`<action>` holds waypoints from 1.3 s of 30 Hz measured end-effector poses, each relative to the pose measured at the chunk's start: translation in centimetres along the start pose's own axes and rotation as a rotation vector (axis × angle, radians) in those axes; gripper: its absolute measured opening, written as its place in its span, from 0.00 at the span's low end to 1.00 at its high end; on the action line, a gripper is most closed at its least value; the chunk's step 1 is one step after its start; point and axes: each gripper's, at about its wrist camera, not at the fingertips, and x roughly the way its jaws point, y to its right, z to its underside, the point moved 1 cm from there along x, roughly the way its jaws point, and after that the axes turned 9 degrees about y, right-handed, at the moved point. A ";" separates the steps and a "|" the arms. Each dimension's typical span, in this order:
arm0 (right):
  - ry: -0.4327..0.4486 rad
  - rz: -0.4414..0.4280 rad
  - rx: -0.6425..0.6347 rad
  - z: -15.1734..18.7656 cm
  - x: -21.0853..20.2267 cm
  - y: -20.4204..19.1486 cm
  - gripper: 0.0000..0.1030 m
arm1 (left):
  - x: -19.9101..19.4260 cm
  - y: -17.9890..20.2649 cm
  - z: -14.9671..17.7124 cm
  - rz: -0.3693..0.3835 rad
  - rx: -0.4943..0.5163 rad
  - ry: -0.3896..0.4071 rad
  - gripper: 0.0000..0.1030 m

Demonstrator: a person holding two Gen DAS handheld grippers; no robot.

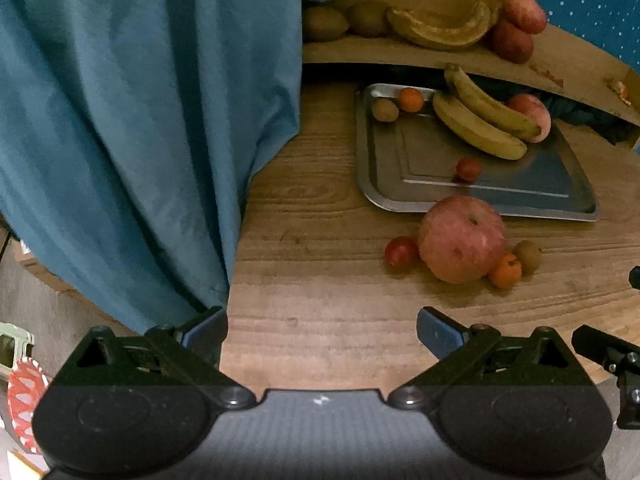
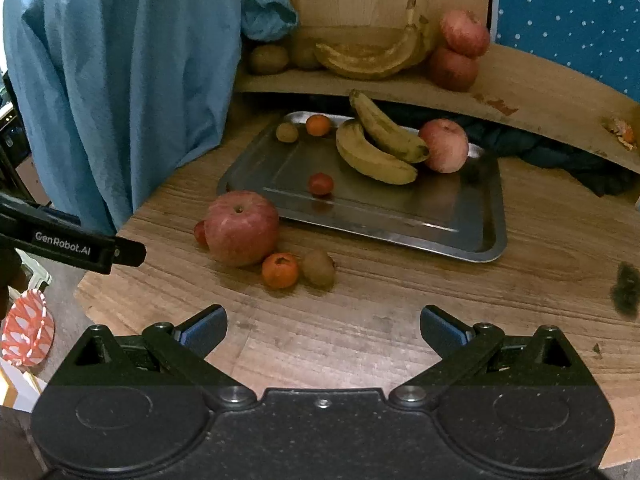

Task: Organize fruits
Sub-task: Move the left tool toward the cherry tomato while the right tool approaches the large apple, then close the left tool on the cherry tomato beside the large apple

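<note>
Both grippers are held back near the edge of the counter, and neither one holds anything. The left gripper has its two fingers wide apart with only bare wood between them. The right gripper is spread wide too. I think they are kept wide so a round fruit can fit in.

Just ahead of the right gripper, a little to its left, sits a small bunch of loose fruit on the counter: a big apple, a tangerine touching it, a kiwi beside the tangerine, and a little tomato partly hidden behind the apple. From the left gripper, the same bunch is ahead and to the right.

Farther ahead is the metal tray. It holds two bananas, another apple, a small tomato, a tangerine and a kiwi. These look already sorted, so the loose bunch probably goes there next.

The tangerine and kiwi are closest to the right gripper and look easiest to pick. The apple is round and may roll.

A blue cloth hangs to the left of both grippers.
</note>
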 end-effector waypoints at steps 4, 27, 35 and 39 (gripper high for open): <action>-0.028 0.000 0.006 -0.2 1.2 0.0 0.99 | 1.3 0.1 -0.7 0.006 0.022 -0.016 1.00; -0.094 0.008 -0.049 -1.1 4.7 -0.4 0.99 | 5.2 3.1 -1.6 0.123 0.429 0.031 0.99; -0.038 0.025 0.009 -2.2 4.6 0.5 0.99 | 6.0 4.1 -1.6 0.194 0.533 0.035 0.93; -0.031 -0.018 0.036 -3.0 5.2 0.3 0.99 | 6.2 4.2 -1.7 0.218 0.561 0.039 0.85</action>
